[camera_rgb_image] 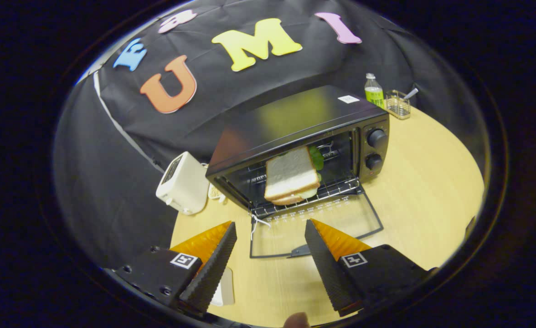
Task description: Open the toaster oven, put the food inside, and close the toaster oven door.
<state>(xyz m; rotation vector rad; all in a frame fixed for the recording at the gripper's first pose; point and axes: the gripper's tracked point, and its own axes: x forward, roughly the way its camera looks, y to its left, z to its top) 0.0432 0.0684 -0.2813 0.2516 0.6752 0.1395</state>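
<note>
A black toaster oven (295, 120) stands on the wooden table with its glass door (316, 225) folded down flat toward me. A sandwich (291, 175) of white bread with green lettuce lies on the wire rack (336, 187) inside the oven. My gripper (270, 232) is open, its fingers hovering above the table just in front of the lowered door, with nothing between them. The door's handle (301, 250) lies between the fingertips, a little below them.
A white toaster (183, 182) stands left of the oven. Behind the oven's right side are a green-labelled bottle (373, 91) and a clear holder (398, 105). A white flat object (224, 287) lies on the table under the left finger. Bare table (432, 182) spreads to the right.
</note>
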